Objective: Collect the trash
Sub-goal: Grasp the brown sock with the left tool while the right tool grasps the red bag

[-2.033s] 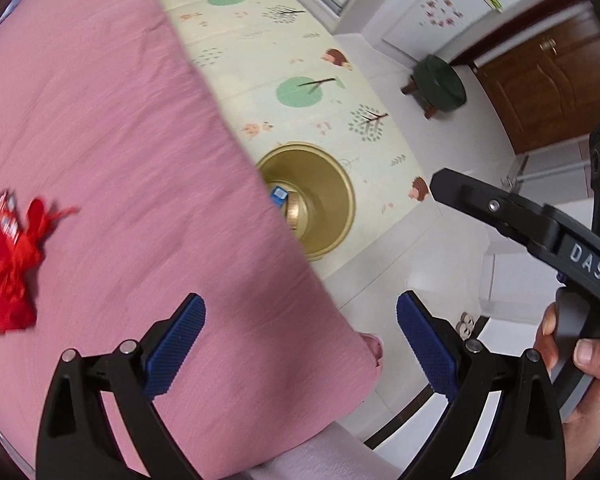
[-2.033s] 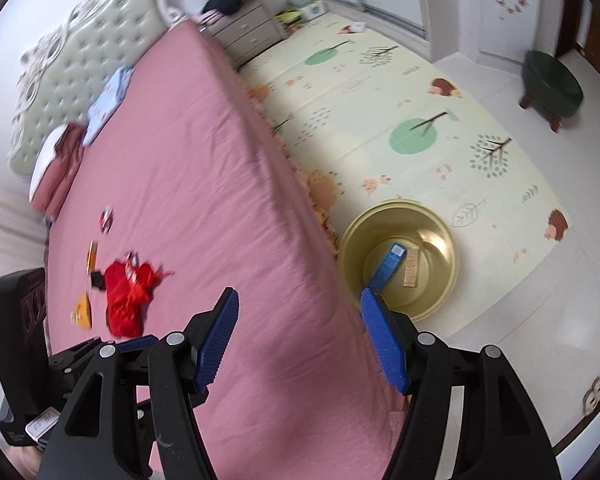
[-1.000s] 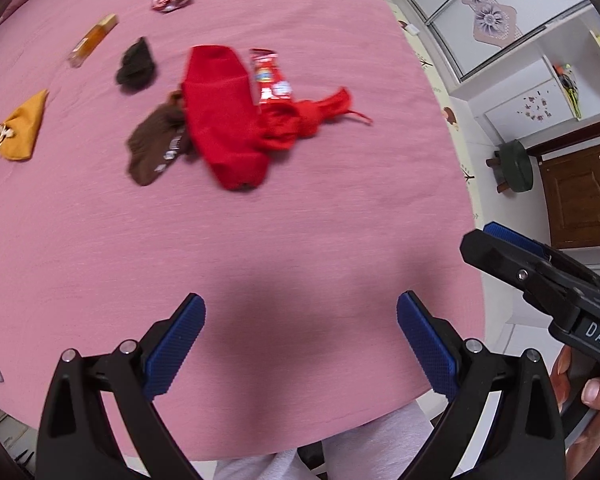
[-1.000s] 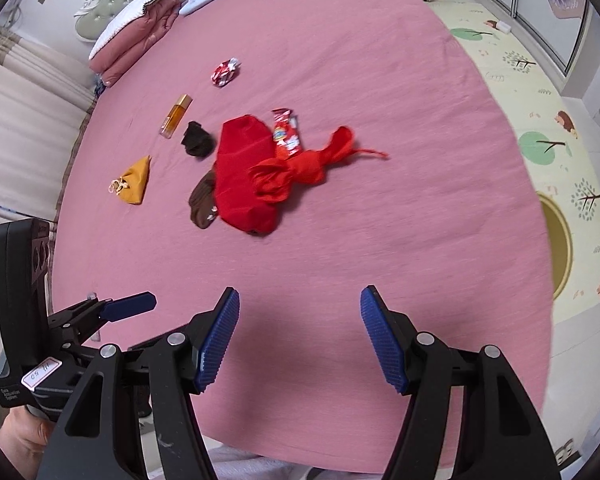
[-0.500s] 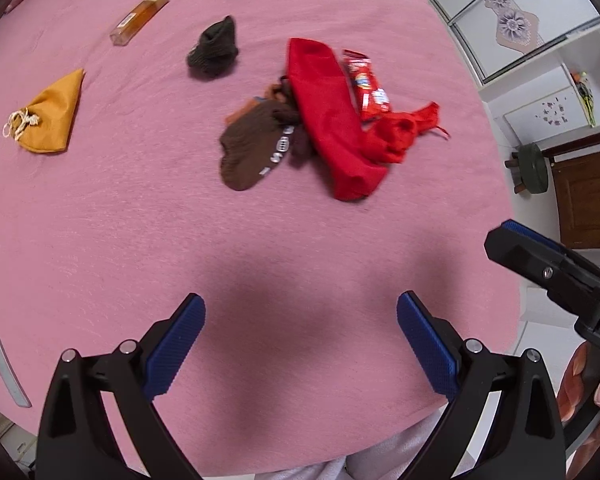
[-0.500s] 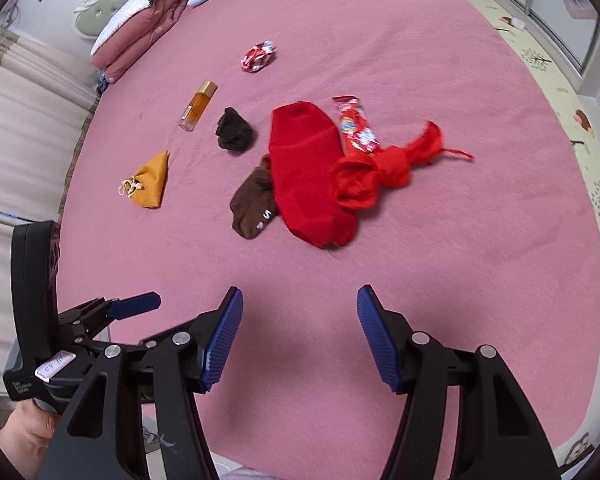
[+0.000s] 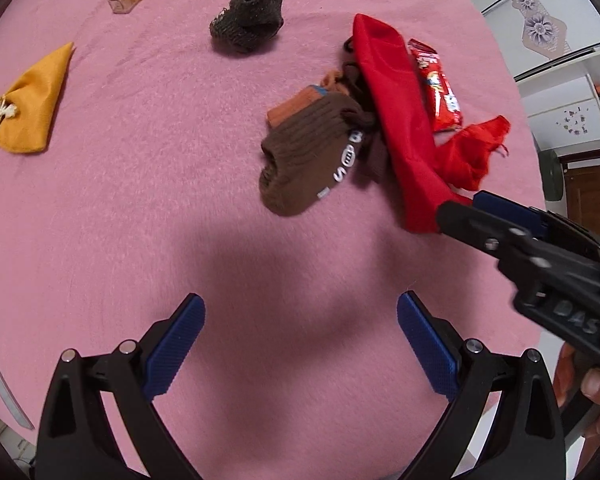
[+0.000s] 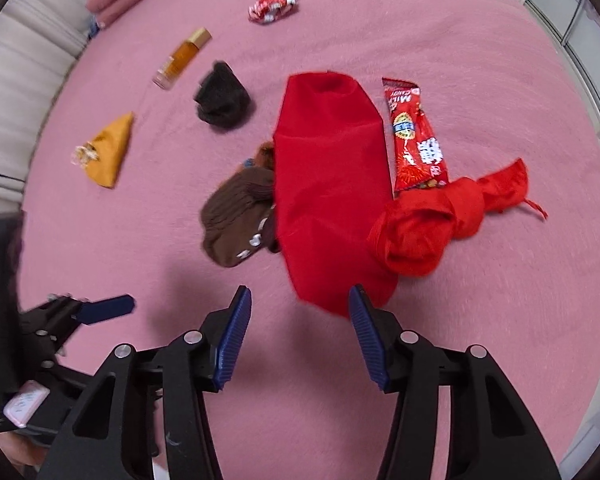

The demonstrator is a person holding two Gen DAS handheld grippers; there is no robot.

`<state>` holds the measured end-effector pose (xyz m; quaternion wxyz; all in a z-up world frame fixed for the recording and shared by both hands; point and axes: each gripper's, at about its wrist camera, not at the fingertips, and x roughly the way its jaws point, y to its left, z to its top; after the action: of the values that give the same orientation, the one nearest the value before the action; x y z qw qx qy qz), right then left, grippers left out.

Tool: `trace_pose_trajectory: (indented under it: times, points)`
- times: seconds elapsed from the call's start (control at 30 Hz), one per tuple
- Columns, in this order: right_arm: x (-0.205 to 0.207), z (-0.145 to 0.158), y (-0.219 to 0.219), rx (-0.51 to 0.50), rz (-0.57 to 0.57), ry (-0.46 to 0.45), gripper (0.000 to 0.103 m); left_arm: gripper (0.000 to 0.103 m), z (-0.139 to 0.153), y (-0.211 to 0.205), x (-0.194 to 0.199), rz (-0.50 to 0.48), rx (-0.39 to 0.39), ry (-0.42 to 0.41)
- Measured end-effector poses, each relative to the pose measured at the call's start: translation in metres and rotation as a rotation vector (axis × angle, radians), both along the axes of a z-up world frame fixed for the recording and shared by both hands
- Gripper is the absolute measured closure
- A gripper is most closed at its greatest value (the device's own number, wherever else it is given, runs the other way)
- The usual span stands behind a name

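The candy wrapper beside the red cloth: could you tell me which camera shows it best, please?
The right wrist view: the candy wrapper lies whole and its print is readable. The left wrist view shows it smaller, at an angle.

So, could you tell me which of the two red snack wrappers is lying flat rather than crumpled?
The long candy wrapper lying beside the red cloth is flat. The other wrapper, further up the pink bed, is crumpled.

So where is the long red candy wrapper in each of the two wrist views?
Left wrist view: the red candy wrapper is upper right, along the right edge of the flat red cloth.
Right wrist view: it is right of centre, also against the cloth's right edge.
Shared landmark: the brown sock on the cloth's other side.
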<state>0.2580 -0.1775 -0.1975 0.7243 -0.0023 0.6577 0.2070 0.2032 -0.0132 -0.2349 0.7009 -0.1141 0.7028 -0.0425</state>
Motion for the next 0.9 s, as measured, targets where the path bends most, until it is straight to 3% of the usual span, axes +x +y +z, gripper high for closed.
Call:
trace_pose_trajectory:
  times: [0.17, 0.27, 0.37, 0.43, 0.5, 0.73, 0.8, 0.87, 0.9]
  points:
    - [0.010, -0.024, 0.005, -0.040, 0.018, 0.032, 0.054, 0.007, -0.011, 0.008, 0.017, 0.008, 0.002, 0.010]
    - [0.014, -0.030, 0.005, -0.054, 0.026, 0.030, 0.061, 0.007, -0.016, 0.012, 0.028, 0.020, -0.002, 0.013]
    - [0.018, -0.033, 0.001, -0.036, 0.014, 0.035, 0.075, 0.007, -0.022, 0.014, 0.039, 0.023, -0.011, 0.016]
    - [0.023, -0.033, -0.006, 0.000, -0.009, 0.054, 0.092, 0.007, -0.026, 0.011, 0.045, 0.019, -0.017, 0.017]
    - [0.026, -0.031, -0.012, 0.029, -0.027, 0.068, 0.097, 0.007, -0.031, 0.009, 0.051, 0.011, -0.026, 0.016]
    - [0.029, -0.017, -0.027, 0.116, -0.046, 0.082, 0.099, 0.007, -0.046, 0.009, 0.067, 0.009, -0.041, 0.028]
    - [0.029, -0.015, -0.034, 0.133, -0.056, 0.086, 0.099, 0.012, -0.049, 0.011, 0.068, 0.008, -0.014, 0.040]
    - [0.030, -0.015, -0.035, 0.140, -0.067, 0.093, 0.099, 0.032, -0.055, 0.010, 0.069, 0.007, 0.017, 0.084]
    - [0.030, -0.016, -0.037, 0.145, -0.076, 0.099, 0.099, 0.035, -0.057, 0.011, 0.070, 0.017, 0.005, 0.099]
